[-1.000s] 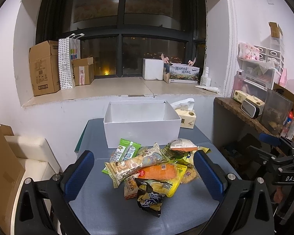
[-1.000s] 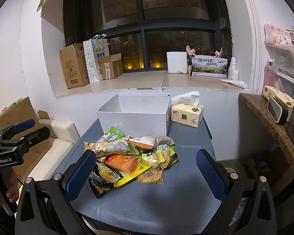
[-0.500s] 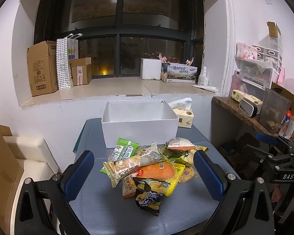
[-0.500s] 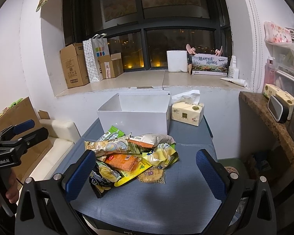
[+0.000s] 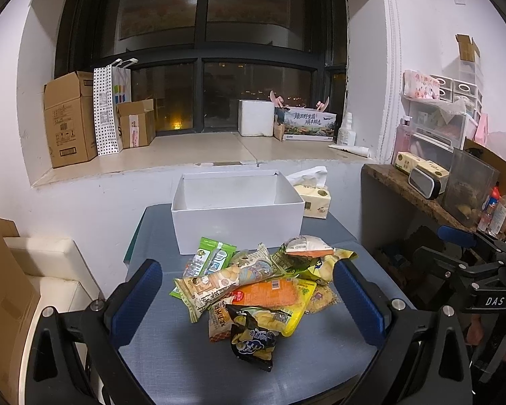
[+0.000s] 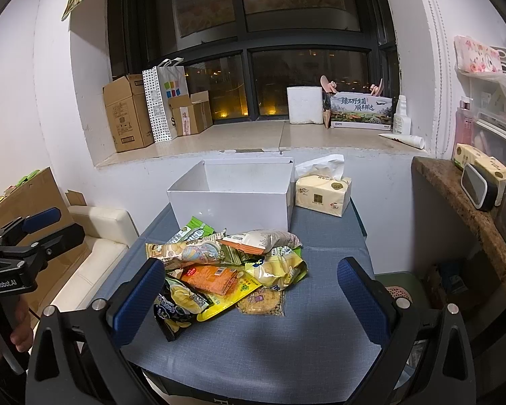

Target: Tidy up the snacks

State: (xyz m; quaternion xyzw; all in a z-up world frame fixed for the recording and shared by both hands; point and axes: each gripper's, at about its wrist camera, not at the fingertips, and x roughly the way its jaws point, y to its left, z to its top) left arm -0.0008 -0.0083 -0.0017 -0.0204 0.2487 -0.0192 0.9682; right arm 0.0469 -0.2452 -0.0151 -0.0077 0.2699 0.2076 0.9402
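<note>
Blue table [image 5: 192,364], snack pile [image 5: 253,287] before white box [image 5: 236,222] lying crosswise, left gripper [image 5: 246,307], right gripper [image 6: 249,300] both spread, empty.

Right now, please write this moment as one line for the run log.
stage: not started | left gripper: open, empty | right gripper: open, empty | snack pile: on table, in front of box | white box: no snacks visible inside

Both wrist views toward snack pile [image 5: 253,283]
</note>
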